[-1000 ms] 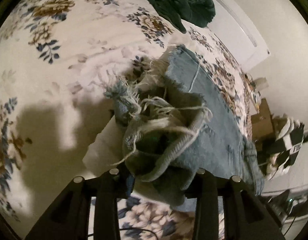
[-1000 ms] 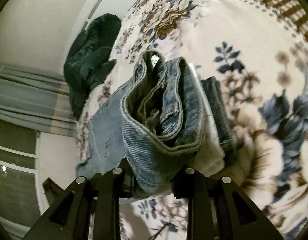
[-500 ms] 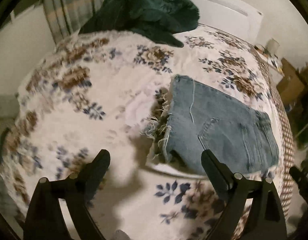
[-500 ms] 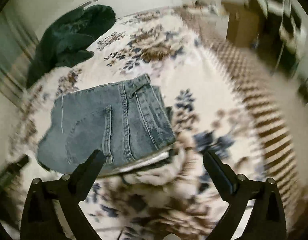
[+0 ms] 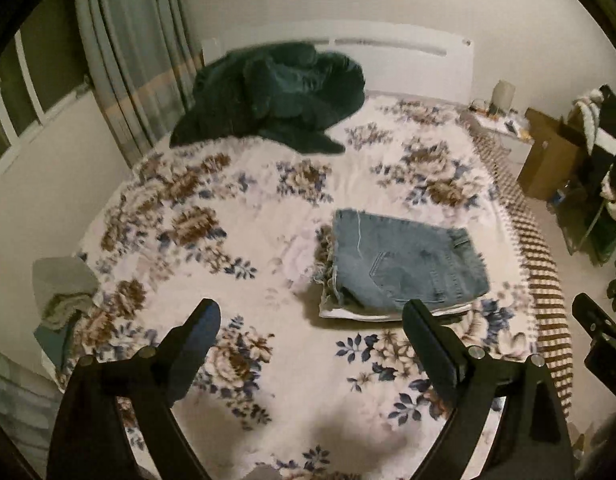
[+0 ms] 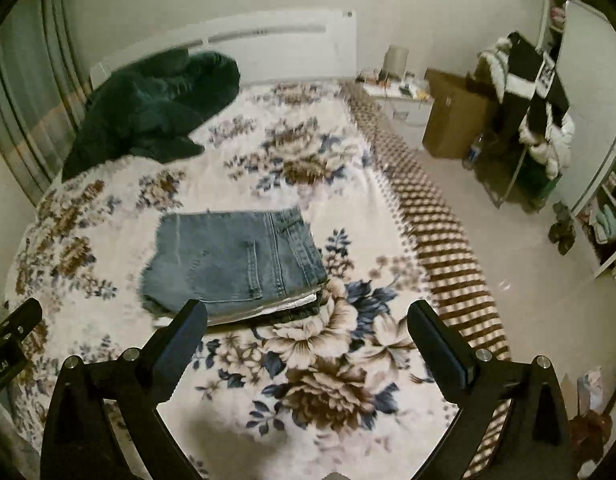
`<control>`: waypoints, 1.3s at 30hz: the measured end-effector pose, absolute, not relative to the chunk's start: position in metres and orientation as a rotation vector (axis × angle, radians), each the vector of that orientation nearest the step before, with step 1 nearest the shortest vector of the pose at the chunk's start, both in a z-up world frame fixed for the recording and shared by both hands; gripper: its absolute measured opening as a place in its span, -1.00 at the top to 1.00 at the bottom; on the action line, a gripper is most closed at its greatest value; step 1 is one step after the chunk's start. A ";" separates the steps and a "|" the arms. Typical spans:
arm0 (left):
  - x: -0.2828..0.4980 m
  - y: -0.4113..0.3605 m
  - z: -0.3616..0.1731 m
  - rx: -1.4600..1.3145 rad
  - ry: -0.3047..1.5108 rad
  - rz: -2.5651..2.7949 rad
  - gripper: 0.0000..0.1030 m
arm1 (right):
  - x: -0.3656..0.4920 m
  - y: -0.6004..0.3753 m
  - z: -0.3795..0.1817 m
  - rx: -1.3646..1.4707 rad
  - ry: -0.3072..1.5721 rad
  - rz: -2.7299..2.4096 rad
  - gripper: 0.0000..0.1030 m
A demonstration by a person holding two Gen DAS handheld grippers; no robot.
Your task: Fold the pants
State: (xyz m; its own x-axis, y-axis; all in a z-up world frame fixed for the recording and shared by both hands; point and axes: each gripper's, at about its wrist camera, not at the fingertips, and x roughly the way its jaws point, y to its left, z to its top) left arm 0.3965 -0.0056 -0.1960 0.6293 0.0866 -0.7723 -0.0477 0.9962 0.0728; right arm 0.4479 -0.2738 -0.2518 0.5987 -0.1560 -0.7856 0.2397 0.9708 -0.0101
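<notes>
Light blue jeans (image 5: pixel 404 266) lie folded into a flat rectangle on the floral bedspread (image 5: pixel 236 240), frayed hems to the left, on top of a thin stack of other folded cloth. They also show in the right wrist view (image 6: pixel 236 260). My left gripper (image 5: pixel 312 320) is open and empty, raised above the bed, near side of the jeans. My right gripper (image 6: pixel 308 322) is open and empty, also held high and back from the jeans. Part of the right gripper shows at the right edge of the left wrist view (image 5: pixel 600 336).
A dark green garment (image 5: pixel 276 96) is heaped at the head of the bed by the white headboard (image 5: pixel 400 56). Curtains (image 5: pixel 136 60) hang left. A cardboard box (image 6: pixel 452 116), nightstand (image 6: pixel 396 96) and clothes rack (image 6: pixel 536 108) stand right of the bed. Grey cloth (image 5: pixel 64 292) lies at the bed's left edge.
Both grippers let go of the jeans, opened wide and pulled up and back from the bed. The jeans now lie folded flat on the stack.
</notes>
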 end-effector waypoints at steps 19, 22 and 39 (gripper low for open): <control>0.250 0.002 -0.041 -0.006 0.733 0.075 -0.81 | 0.243 -0.243 -0.012 0.059 0.680 -0.096 -0.98; 0.237 -0.003 -0.031 -0.004 0.720 0.071 -0.81 | 0.218 -0.244 0.013 0.055 0.655 -0.081 -0.98; 0.206 -0.019 -0.019 -0.013 0.740 0.010 -0.96 | 0.174 -0.270 0.042 0.070 0.666 -0.086 -1.00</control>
State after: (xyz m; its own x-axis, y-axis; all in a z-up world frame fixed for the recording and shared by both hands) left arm 0.2064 -0.0194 -0.0192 0.7382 0.0043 -0.6746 -0.0136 0.9999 -0.0085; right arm 0.1744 -0.2700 0.0422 0.7832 -0.0573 -0.6192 0.1021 0.9941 0.0371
